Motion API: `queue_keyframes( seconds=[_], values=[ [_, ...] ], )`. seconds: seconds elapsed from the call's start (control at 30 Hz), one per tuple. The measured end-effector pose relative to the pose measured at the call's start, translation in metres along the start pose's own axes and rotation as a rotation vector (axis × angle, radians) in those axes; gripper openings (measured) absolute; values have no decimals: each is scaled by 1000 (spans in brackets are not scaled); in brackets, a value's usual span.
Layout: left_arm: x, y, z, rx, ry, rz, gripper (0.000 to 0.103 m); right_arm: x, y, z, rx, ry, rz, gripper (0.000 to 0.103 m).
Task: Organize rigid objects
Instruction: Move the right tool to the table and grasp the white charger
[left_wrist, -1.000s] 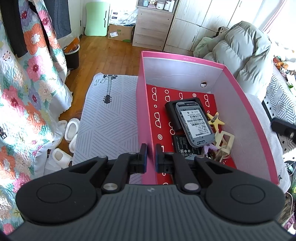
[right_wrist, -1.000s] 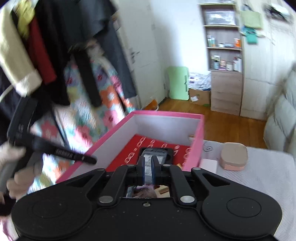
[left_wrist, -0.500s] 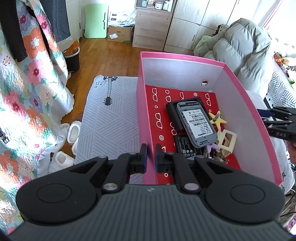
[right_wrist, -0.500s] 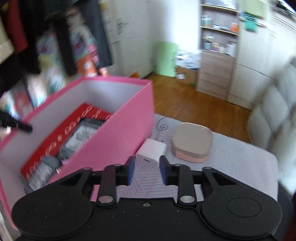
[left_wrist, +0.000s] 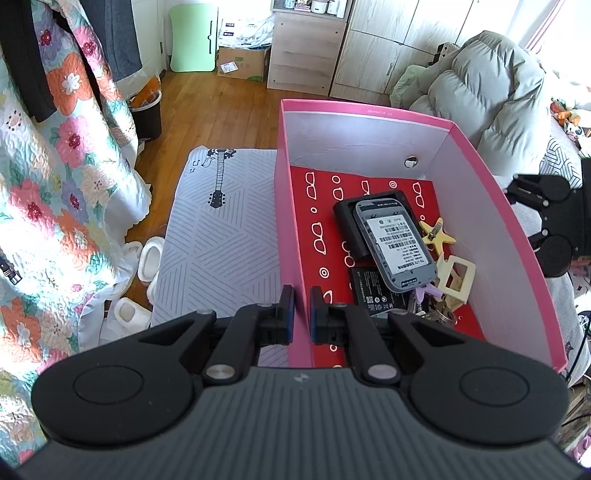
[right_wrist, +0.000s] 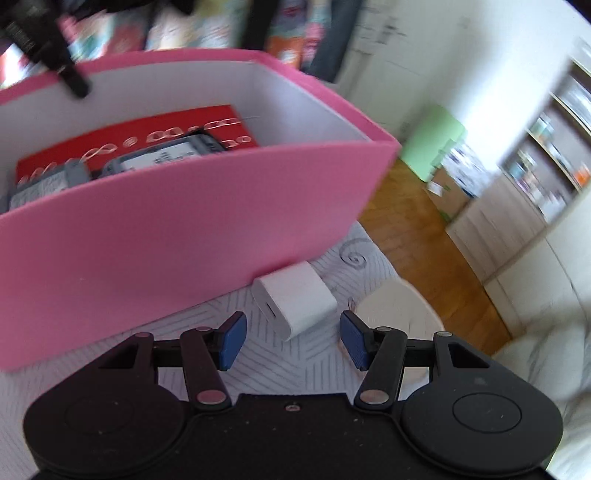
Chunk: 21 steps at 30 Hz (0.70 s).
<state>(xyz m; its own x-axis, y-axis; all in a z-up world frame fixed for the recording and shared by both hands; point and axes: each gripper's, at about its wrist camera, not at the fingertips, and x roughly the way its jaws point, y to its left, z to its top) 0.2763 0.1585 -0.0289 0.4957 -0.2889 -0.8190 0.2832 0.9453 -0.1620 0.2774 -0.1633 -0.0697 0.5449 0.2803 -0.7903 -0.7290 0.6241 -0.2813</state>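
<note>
A pink box (left_wrist: 284, 206) stands on a grey striped cloth. My left gripper (left_wrist: 298, 314) is shut on the box's left wall near its front corner. Inside lie a grey device with a label (left_wrist: 395, 240), a black battery (left_wrist: 369, 286), a wooden star (left_wrist: 437, 234) and keys. In the right wrist view the box (right_wrist: 192, 221) is to the left. My right gripper (right_wrist: 293, 341) is open, just short of a white charger block (right_wrist: 295, 299) that lies against the box's outer wall. A round beige case (right_wrist: 399, 306) lies right of the charger.
The right gripper's body (left_wrist: 554, 218) shows outside the box's right wall. A flowered quilt (left_wrist: 55, 184) hangs at the left. Slippers (left_wrist: 147, 258) lie on the wooden floor (left_wrist: 207, 110). A grey padded coat (left_wrist: 491, 92) lies behind the box. Drawers stand at the back.
My right gripper has left the box, swung down outside its right wall and opened wide in front of the white charger. My left gripper has kept its hold on the box wall.
</note>
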Motion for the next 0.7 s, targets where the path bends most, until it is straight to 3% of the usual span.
queue_keyframes(
  seconds=[0.23,0.33,0.6,0.7],
  values=[
    [2,1,-2,-28,-2,3,7,28,-24,28,-69,101,137,63],
    [2,1,-3,-29,0,5,7,30,-33,29,4,96,161,64],
    [1,3,-4,-32,-10,-13,7,-6,9,1,181,42,28,50],
    [1,4,-4,-34,-14,-14,7,-20,26,-10,320,36,-47,47]
  ],
)
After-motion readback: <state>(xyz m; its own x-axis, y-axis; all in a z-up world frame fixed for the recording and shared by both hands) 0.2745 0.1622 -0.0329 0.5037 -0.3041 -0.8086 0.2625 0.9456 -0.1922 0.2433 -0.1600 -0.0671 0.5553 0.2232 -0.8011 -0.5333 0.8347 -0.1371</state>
